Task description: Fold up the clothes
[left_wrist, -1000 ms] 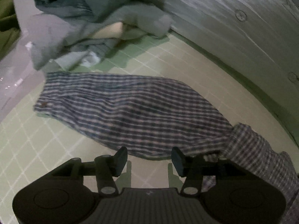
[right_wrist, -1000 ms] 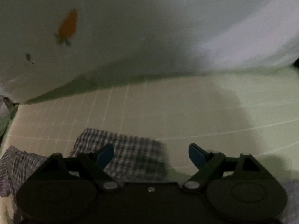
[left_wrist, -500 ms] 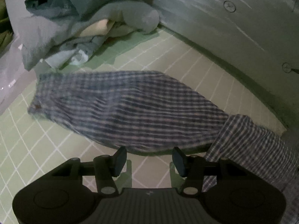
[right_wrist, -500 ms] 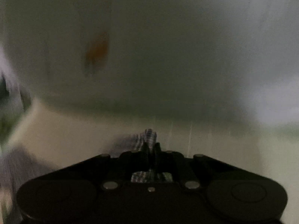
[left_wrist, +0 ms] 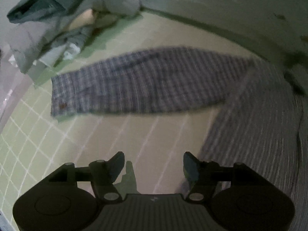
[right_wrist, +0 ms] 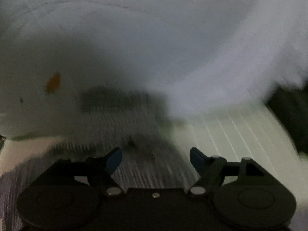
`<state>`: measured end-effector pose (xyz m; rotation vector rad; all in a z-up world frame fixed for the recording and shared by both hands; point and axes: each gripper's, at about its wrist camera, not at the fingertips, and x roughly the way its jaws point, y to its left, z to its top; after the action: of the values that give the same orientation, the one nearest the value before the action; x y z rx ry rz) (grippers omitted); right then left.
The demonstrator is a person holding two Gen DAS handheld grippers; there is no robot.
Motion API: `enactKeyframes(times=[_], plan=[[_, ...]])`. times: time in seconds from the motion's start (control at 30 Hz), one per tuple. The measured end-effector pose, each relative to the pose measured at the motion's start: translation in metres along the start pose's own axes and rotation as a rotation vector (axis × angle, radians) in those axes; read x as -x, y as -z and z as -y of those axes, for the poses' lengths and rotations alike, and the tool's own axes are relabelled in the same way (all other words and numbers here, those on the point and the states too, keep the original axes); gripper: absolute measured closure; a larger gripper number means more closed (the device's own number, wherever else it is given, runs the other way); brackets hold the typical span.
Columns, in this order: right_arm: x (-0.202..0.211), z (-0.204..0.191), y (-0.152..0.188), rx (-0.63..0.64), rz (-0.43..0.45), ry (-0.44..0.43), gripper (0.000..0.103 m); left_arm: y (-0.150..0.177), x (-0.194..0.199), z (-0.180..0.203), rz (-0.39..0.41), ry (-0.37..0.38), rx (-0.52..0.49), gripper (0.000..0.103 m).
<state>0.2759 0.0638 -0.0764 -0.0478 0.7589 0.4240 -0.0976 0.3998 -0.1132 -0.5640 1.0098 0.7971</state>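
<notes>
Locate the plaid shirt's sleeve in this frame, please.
In the left wrist view the plaid sleeve lies flat across the middle of the green grid mat, ahead of the open left gripper, with the heap of grey clothes beyond its cuff end.

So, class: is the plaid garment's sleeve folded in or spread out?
Spread out. In the left wrist view the sleeve lies flat on the checked green surface, extended away from the plaid garment body.

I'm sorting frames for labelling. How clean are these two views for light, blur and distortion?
Left wrist view: dim, fisheye-curved grid lines, plaid shirt smeared by motion, open left claw sharp. Right wrist view: darker, heavy motion blur streaks the plaid cloth and grid; only the open right claw is crisp.
</notes>
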Motion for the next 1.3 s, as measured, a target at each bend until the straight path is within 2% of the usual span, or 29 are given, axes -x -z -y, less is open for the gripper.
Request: enactKeyframes(times=[0.13,0.23,0.4,0.47,0.5,0.6,0.67,0.73,0.77,0.8,0.83,0.87,0.93,1.03,1.3], plan=[[0.05,0.033,0.076,-0.028,-0.106,0.093,0.025,0.027,0.008,-0.005,-0.015,0.069,-0.041,0.025],[0.079,0.052,0.128,-0.024,-0.178,0.164,0.024,0.045,0.011,-0.002,-0.021,0.097,-0.073,0.025],[0.106,0.075,0.181,-0.058,-0.251,0.199,0.023,0.07,0.012,0.01,-0.038,0.098,-0.124,0.026],[0.112,0.077,0.187,-0.057,-0.266,0.205,0.027,0.079,0.014,0.015,-0.03,0.071,-0.155,0.028],[0.115,0.078,0.189,-0.056,-0.267,0.202,0.028,0.083,0.015,0.015,-0.022,0.066,-0.16,0.032],[0.123,0.081,0.194,-0.052,-0.264,0.16,0.035,0.092,0.019,0.014,0.003,0.053,-0.169,0.037],[0.126,0.083,0.199,-0.044,-0.282,0.144,0.047,0.094,0.02,0.013,0.021,0.051,-0.159,0.044],[0.127,0.08,0.203,-0.015,-0.299,0.133,0.051,0.097,0.021,0.01,0.039,0.038,-0.149,0.061],[0.127,0.077,0.206,0.002,-0.305,0.129,0.058,0.098,0.022,0.008,0.047,0.031,-0.141,0.067],[0.128,0.075,0.208,0.018,-0.306,0.125,0.062,0.1,0.023,0.005,0.053,0.027,-0.127,0.08],[0.13,0.075,0.21,0.023,-0.301,0.123,0.069,0.101,0.025,0.001,0.056,0.028,-0.108,0.095],[0.132,0.077,0.211,0.015,-0.295,0.123,0.081,0.102,0.026,-0.003,0.056,0.039,-0.08,0.1],[0.136,0.08,0.213,0.0,-0.284,0.122,0.099,0.105,0.028,-0.015,0.047,0.085,-0.006,0.102],[0.143,0.085,0.217,-0.023,-0.267,0.121,0.1,0.112,0.036,-0.025,0.038,0.101,0.05,0.103],[0.177,0.094,0.227,0.016,-0.221,0.135,0.101,0.15,0.069,-0.035,0.011,0.067,0.045,0.102]])
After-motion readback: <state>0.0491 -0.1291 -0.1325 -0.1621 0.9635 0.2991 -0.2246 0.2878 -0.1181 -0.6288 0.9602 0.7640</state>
